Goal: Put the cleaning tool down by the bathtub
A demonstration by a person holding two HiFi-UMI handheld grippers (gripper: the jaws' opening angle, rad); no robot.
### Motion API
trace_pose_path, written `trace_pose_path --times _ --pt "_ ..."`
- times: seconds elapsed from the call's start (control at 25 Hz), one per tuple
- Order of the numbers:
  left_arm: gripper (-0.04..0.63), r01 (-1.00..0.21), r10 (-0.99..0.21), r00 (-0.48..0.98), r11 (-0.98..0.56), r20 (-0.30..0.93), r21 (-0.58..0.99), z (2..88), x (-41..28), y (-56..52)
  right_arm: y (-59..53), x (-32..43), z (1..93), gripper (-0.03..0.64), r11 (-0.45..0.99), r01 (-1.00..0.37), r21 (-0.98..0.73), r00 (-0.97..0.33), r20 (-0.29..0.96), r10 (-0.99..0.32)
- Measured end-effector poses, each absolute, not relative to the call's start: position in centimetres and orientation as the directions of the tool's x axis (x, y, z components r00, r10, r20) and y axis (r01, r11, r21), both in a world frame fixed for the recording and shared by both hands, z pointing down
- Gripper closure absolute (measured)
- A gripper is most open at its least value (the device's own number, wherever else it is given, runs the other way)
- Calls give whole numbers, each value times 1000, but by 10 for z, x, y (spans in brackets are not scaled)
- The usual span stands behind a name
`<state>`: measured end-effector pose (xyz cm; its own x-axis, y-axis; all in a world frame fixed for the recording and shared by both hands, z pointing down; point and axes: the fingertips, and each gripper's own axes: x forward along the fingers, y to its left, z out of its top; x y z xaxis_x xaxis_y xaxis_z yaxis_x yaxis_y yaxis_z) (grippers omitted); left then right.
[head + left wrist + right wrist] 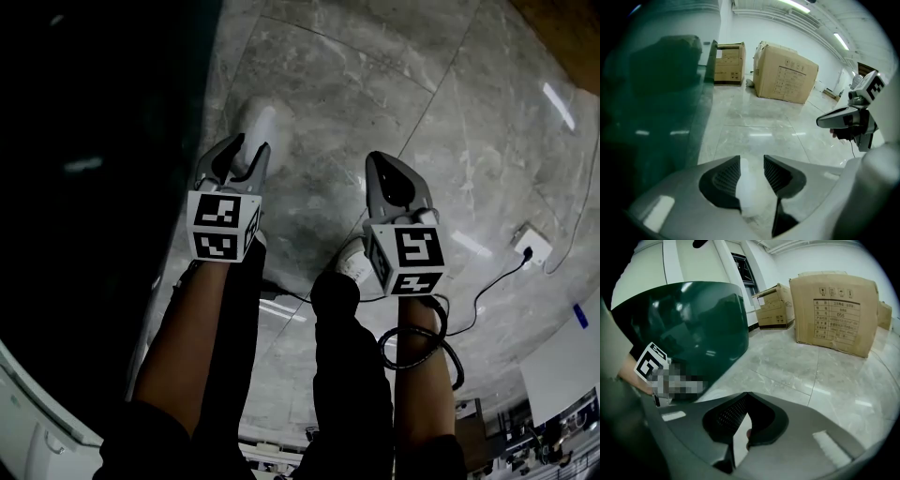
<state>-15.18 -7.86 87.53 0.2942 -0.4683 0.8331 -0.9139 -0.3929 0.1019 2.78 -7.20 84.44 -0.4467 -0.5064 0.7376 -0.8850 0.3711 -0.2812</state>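
My left gripper [247,150] hangs over the grey marble floor right beside the dark green bathtub [94,187]. It is shut on a white cleaning tool [264,122] whose end sticks out past the jaws. In the left gripper view the pale tool [749,187] fills the gap between the jaws [752,161], with the tub's wall [656,103] on the left. My right gripper [388,171] is held level with it to the right, shut and empty. Its tips [746,394] meet, and the tub [693,319] curves ahead on the left.
Large cardboard boxes [785,77] stand on the floor ahead, also seen in the right gripper view [834,315]. A black cable [487,295] runs to a white socket box [531,244] on the floor at right. The person's dark trouser legs [352,375] are below.
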Motion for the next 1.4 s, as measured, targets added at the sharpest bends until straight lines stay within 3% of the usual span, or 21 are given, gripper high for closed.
trace_pose_path --times 1.0,1.4 --pt "557 -909 -591 304 -414 748 42 705 -122 -91 -75 6 677 594 420 -866 -273 -487 652 -581" --pt "583 -909 -615 324 -414 719 55 648 -105 -87 -71 20 620 594 372 -888 -269 -455 621 -638"
